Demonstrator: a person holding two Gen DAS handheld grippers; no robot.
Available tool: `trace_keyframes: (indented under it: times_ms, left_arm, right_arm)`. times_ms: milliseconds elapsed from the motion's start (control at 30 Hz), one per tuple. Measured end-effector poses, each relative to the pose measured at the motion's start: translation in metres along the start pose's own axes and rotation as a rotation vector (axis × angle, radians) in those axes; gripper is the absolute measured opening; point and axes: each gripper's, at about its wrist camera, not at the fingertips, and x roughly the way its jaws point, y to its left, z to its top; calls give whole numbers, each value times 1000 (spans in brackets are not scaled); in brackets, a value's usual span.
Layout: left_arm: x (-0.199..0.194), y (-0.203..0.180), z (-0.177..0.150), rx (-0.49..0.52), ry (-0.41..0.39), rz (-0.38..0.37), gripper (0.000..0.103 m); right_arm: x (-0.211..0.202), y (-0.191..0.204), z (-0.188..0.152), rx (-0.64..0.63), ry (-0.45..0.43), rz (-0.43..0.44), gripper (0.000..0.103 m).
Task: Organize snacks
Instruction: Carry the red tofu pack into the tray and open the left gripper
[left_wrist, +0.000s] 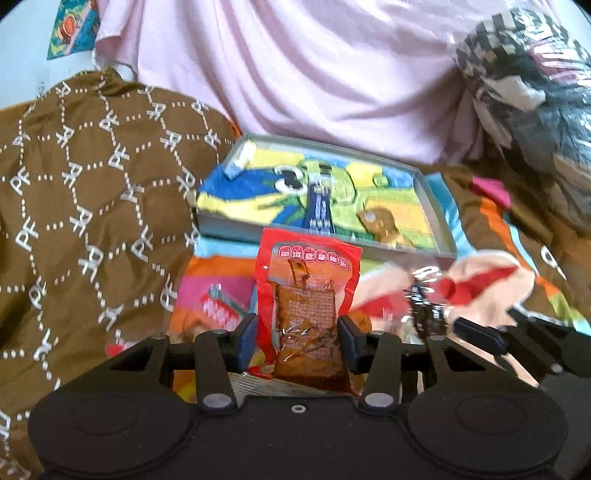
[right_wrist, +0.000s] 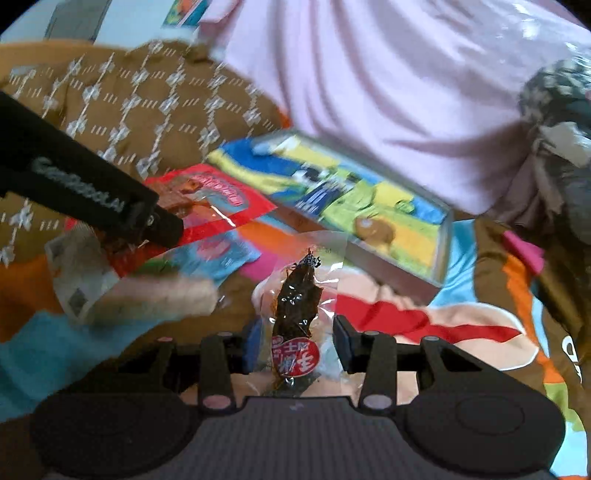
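Note:
My left gripper is shut on a red snack packet with brown dried tofu inside, held upright above the colourful blanket. My right gripper is shut on a clear packet of dark seaweed with a red label. Beyond both lies a shallow grey box lined with a bright cartoon picture; it also shows in the right wrist view. In the right wrist view the left gripper enters from the left with the red packet. The right gripper's arm shows blurred at right in the left wrist view.
A brown patterned quilt is heaped on the left. A pink sheet hangs behind the box. A black-and-white bundle in plastic sits at the far right. Another pink-and-blue packet lies on the blanket.

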Motion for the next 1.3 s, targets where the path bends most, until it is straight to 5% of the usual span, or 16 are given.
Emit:
trace_keyframes:
  times_ms: [467,633,1133,1200,1300]
  left_arm:
    - [47,-32,83,-16,-191,69,48]
    - [75,-42,103,-44,-206,80,48]
    - [167,-75,134,-45,-186,82,48]
    - [178,-78,134,-42,-175,87,48]
    - [193,-79,131,-59,-152,102,48]
  right_arm:
    - [25,-71,20,226,-315,-107,47]
    - [44,-97,21,338,-346,-111,48]
    - [89,-110,26,339,-401,-140,49]
    - [98,-113,25,339,-388,-151,32]
    - [118,-119,22,357,-322,-125,32]
